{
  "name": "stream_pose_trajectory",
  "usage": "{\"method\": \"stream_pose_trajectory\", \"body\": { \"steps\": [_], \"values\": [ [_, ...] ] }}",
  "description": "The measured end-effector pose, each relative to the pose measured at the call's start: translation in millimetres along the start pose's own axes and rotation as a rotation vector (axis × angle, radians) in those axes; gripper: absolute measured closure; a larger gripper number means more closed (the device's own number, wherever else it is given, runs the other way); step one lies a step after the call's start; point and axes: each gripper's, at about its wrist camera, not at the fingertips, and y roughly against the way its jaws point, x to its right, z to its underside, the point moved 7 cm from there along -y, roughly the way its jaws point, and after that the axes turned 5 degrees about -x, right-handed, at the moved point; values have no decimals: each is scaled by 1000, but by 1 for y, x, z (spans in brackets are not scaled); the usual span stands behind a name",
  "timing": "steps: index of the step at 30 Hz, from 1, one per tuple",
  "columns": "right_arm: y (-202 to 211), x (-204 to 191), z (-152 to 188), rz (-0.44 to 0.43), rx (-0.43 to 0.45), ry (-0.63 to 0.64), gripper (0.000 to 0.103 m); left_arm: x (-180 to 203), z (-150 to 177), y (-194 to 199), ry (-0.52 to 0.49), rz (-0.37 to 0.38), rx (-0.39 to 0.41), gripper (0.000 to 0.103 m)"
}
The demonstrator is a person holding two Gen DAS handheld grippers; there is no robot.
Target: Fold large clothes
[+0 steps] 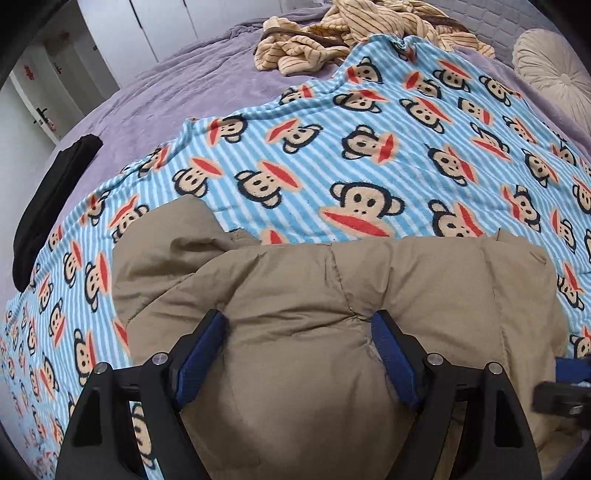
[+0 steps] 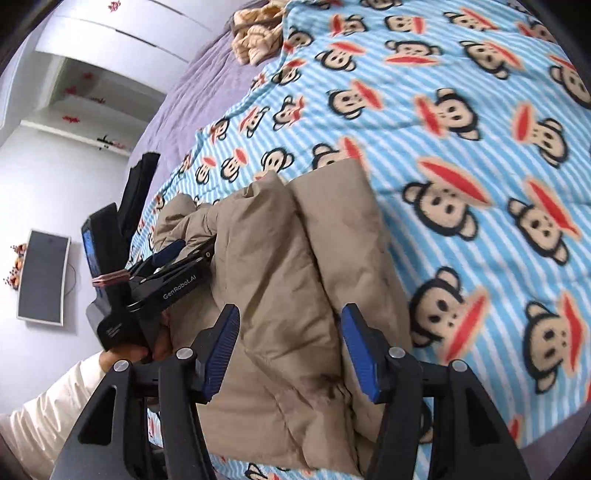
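A puffy, quilted tan jacket [image 1: 332,295] is lying bunched on the near part of a fleecy striped blanket [image 1: 369,147]. Both the left gripper [image 1: 299,343] and right gripper [image 2: 290,343] are spreading wide, pads straddling its folds.

bed [image 1: 177,85]: purple cover | on it: monkey-print blanket [image 1: 369,147], striped garment [image 1: 332,33], round cushion [image 1: 554,74]

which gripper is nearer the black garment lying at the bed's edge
Left. The left gripper sits on the tan jacket's side facing the black garment; the right gripper works the jacket's opposite side, farther away.
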Motion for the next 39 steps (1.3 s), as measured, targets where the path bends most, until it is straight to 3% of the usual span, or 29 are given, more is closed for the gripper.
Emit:
{"method": "stream_pose_trajectory", "body": {
  "steps": [2, 7, 10, 15, 19, 26, 33, 38, 39],
  "values": [
    [-31, -2, 4, 87, -80, 33, 48, -11, 5, 19, 41, 8, 6, 21],
    [-45, 9, 12, 75, -81, 39, 48, -39, 50, 66, 116, 52, -1, 21],
    [-42, 16, 21, 65, -87, 40, 49, -37, 99, 68, 151, 99, -81, 21],
    [-47, 20, 28, 97, -91, 68, 49, -25, 161, 51, 202, 100, -168, 20],
    [-50, 16, 33, 149, -91, 81, 49, -27, 165, 57, 235, 101, -176, 20],
    [-17, 5, 52, 171, -72, 42, 47, -36, 163, 78, 212, 86, -184, 20],
    [7, -6, 78, 200, -48, 49, 39, -47, 181, 91, 237, 103, -170, 20],
    [12, -10, 92, 216, -18, 39, 38, -53, 194, 95, 201, 92, -164, 20],
    [14, -11, 95, 217, -11, 35, 38, -54, 196, 97, 196, 94, -162, 8]
  ]
}}
